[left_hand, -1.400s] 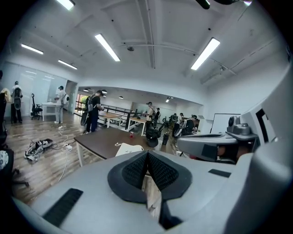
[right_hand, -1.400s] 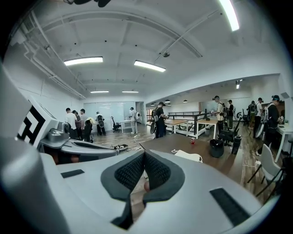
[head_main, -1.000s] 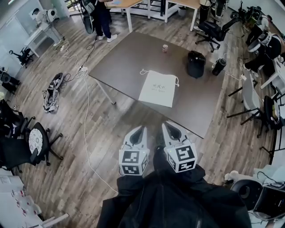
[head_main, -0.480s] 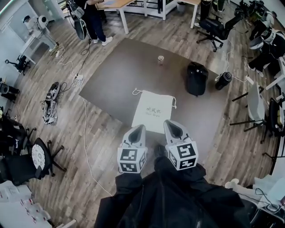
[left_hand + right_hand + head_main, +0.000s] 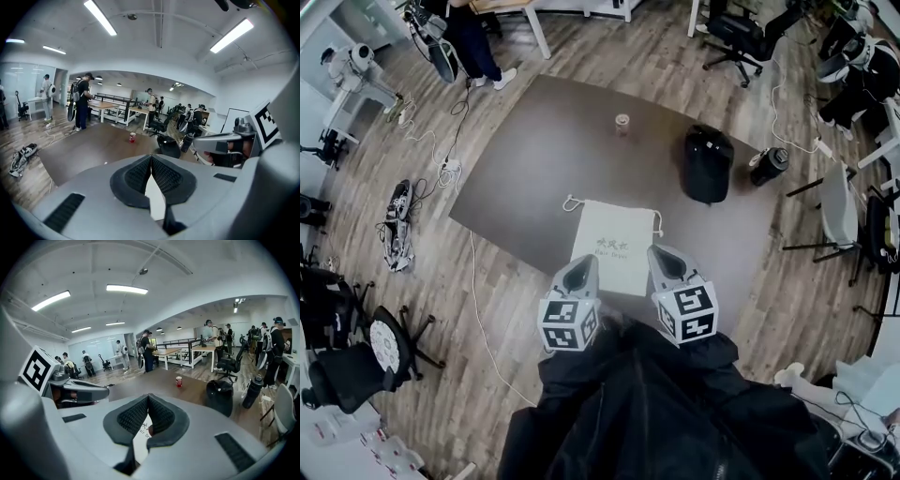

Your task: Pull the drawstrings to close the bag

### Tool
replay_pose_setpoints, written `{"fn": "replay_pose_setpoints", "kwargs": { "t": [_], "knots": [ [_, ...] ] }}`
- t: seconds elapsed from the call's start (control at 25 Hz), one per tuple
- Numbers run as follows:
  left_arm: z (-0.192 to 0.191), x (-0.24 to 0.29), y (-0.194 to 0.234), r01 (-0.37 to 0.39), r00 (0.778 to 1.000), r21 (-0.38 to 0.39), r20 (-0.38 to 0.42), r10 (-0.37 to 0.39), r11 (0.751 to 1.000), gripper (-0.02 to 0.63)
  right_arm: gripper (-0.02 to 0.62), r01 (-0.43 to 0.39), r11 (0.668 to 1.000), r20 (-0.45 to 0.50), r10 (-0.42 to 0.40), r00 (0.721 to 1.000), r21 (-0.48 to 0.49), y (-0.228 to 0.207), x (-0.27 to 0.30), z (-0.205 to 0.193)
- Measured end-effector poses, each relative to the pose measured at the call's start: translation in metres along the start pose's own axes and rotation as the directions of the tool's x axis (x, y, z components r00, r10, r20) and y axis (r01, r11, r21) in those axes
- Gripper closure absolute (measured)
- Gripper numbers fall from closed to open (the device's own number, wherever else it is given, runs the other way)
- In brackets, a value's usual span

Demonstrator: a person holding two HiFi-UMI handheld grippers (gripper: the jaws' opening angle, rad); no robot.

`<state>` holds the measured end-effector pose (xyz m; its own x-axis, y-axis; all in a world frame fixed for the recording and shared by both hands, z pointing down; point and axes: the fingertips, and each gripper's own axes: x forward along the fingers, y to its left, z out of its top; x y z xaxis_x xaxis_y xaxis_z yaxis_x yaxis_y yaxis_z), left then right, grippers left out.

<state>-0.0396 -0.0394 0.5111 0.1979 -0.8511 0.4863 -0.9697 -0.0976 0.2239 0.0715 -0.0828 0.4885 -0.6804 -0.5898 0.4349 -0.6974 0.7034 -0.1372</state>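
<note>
Wood-plank office floor, with a dark brown surface (image 5: pixel 534 159) in the middle. White drawstring bag (image 5: pixel 614 246) lies flat near the surface's near edge, mouth toward the far side. A drawstring loop (image 5: pixel 570 202) trails at each top corner. Red can (image 5: pixel 622 122) and black backpack (image 5: pixel 709 164) stand farther back, well apart from the bag. Left hand-held gripper (image 5: pixel 584 270) and right hand-held gripper (image 5: pixel 664 261) are side by side over the bag's near end. Both have their jaws pressed together with nothing held.
</note>
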Motion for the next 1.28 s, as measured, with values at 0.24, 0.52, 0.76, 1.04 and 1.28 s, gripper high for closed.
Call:
{"fn": "replay_pose_setpoints", "kwargs": {
  "t": [0.24,0.52,0.76,1.04,1.28],
  "knots": [
    [-0.017,0.034,0.04,-0.014,0.997,-0.036,-0.079,0.012,0.999,0.574,0.574,0.057,0.997,-0.105,-0.052,0.993,0.043,-0.041,0.027,-0.028],
    [-0.043,0.085,0.095,0.002,0.978,-0.026,-0.21,-0.007,1.0,0.572,0.574,0.111,0.99,-0.199,-0.092,0.976,0.084,-0.073,0.058,-0.054],
    [-0.063,0.149,0.151,0.064,0.951,0.058,-0.305,-0.043,0.996,0.572,0.572,0.162,0.983,-0.309,-0.129,0.942,0.085,-0.103,0.105,-0.087],
    [-0.099,0.214,0.203,0.168,0.879,0.212,-0.475,-0.049,0.963,0.564,0.572,0.217,0.972,-0.431,-0.158,0.888,0.09,-0.137,0.154,-0.134],
    [-0.132,0.255,0.226,0.319,0.801,0.356,-0.596,-0.049,0.878,0.455,0.571,0.233,0.971,-0.545,-0.171,0.821,0.046,-0.166,0.188,-0.192]
  ]
}}
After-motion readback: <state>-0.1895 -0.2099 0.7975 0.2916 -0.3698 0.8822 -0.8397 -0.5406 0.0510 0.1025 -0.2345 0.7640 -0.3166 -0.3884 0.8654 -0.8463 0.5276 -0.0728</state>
